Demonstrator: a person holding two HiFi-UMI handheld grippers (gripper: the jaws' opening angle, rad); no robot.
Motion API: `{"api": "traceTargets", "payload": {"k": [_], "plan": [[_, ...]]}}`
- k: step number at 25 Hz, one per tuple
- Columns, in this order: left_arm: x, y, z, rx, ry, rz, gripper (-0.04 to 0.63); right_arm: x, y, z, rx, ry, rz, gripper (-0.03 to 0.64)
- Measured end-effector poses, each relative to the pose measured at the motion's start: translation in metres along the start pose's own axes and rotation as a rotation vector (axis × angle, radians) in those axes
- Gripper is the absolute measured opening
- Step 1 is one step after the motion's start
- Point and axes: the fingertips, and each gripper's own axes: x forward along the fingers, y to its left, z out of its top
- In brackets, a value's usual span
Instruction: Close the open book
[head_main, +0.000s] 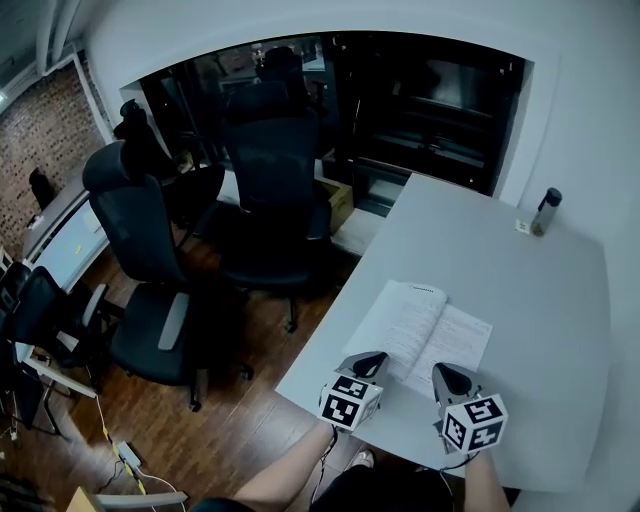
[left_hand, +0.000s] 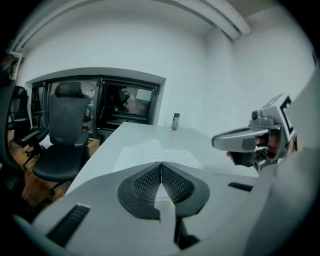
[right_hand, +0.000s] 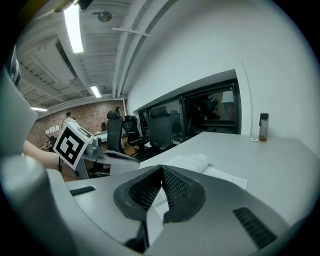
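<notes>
An open book (head_main: 422, 335) with white printed pages lies flat on the grey table (head_main: 540, 300), near its front edge. In the left gripper view the book (left_hand: 150, 152) lies just beyond the jaws; in the right gripper view the book (right_hand: 200, 164) shows past them too. My left gripper (head_main: 374, 362) hovers at the book's near left corner, jaws shut with nothing between them. My right gripper (head_main: 447, 378) hangs at the book's near edge, also shut and empty. The jaw tips of the left gripper (left_hand: 161, 165) and the right gripper (right_hand: 161, 168) meet.
A small dark-capped bottle (head_main: 545, 211) stands at the table's far right beside a small white item. Black office chairs (head_main: 270, 180) crowd the wooden floor left of the table. A dark glass wall runs behind. A desk with more chairs (head_main: 50, 300) lies at far left.
</notes>
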Motion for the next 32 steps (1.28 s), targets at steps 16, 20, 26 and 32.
{"api": "traceTargets", "payload": {"k": [16,20,26,32], "plan": [[0.042,0.015,-0.057,-0.067,0.169,0.058,0.005,0.017,-0.01,-0.026,-0.001,0.09,0.034,0.003],[0.042,0.01,-0.058,-0.083,0.16,0.062,0.005,0.017,-0.011,-0.027,-0.003,0.092,0.037,0.003],[0.044,-0.01,-0.058,-0.068,0.173,0.029,0.005,0.012,-0.014,-0.034,0.024,0.093,0.023,0.003],[0.046,-0.033,-0.054,-0.058,0.17,-0.022,0.005,-0.001,-0.024,-0.037,0.05,0.079,-0.016,0.002]]}}
